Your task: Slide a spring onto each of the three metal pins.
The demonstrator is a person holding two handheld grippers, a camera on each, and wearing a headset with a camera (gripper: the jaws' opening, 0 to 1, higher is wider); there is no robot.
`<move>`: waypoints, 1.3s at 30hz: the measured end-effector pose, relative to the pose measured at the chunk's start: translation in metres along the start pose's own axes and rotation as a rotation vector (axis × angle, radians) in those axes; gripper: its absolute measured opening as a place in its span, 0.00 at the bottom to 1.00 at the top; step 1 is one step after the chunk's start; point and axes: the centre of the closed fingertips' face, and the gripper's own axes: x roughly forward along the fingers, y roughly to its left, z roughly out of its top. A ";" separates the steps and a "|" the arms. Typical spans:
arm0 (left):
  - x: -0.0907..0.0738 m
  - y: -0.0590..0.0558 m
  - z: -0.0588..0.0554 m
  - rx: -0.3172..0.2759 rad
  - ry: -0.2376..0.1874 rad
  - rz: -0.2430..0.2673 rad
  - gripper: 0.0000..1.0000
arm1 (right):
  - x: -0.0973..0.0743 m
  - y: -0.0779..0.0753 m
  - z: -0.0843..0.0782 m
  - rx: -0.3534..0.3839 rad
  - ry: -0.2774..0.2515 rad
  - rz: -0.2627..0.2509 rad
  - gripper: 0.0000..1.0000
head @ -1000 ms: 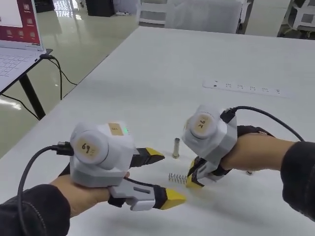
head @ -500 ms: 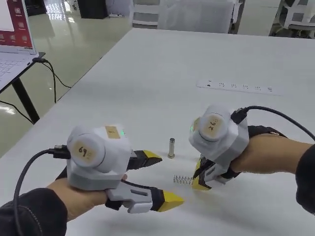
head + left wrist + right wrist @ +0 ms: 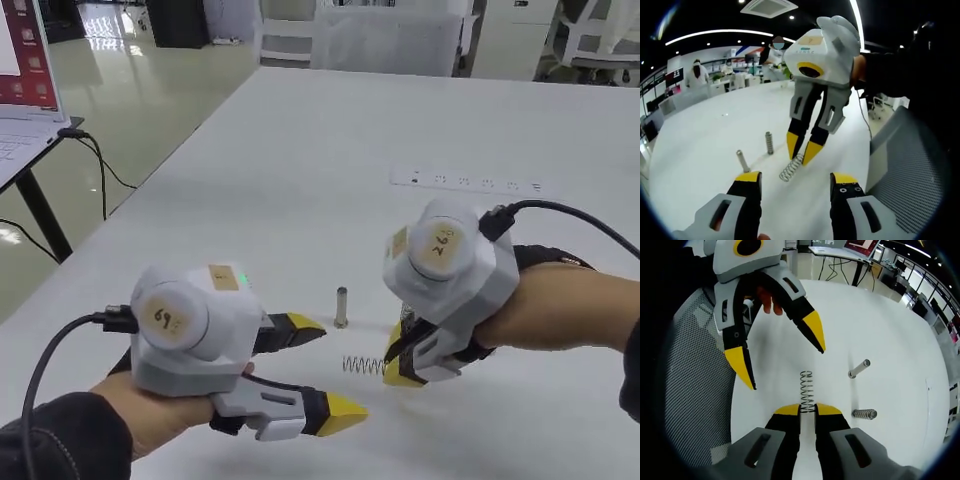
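The left claw [image 3: 330, 370] has a fat white body with a round tan sticker [image 3: 165, 318] that says 69 and a little green light [image 3: 241, 277]. The right claw [image 3: 398, 372] looks the same, and its sticker [image 3: 442, 243] says 26. Both have black fingers [image 3: 275, 332] with pointy yellow tips [image 3: 338, 411]. A black cable [image 3: 112, 320] comes out of each. The person wears dark sleeves [image 3: 50, 445]

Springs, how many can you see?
2. One spring is held at its end by the right gripper; the second spring sits on a pin near the bare pin. More may be hidden.
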 end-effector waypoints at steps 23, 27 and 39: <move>0.000 -0.004 0.004 0.034 -0.017 -0.019 0.36 | -0.015 0.010 0.013 -0.046 -0.016 0.014 0.07; 0.000 -0.004 0.004 0.040 -0.018 -0.022 0.33 | -0.016 0.011 0.015 -0.052 -0.019 0.018 0.07; 0.000 -0.007 0.005 0.065 -0.026 -0.034 0.22 | -0.016 0.016 0.016 -0.076 -0.024 0.036 0.07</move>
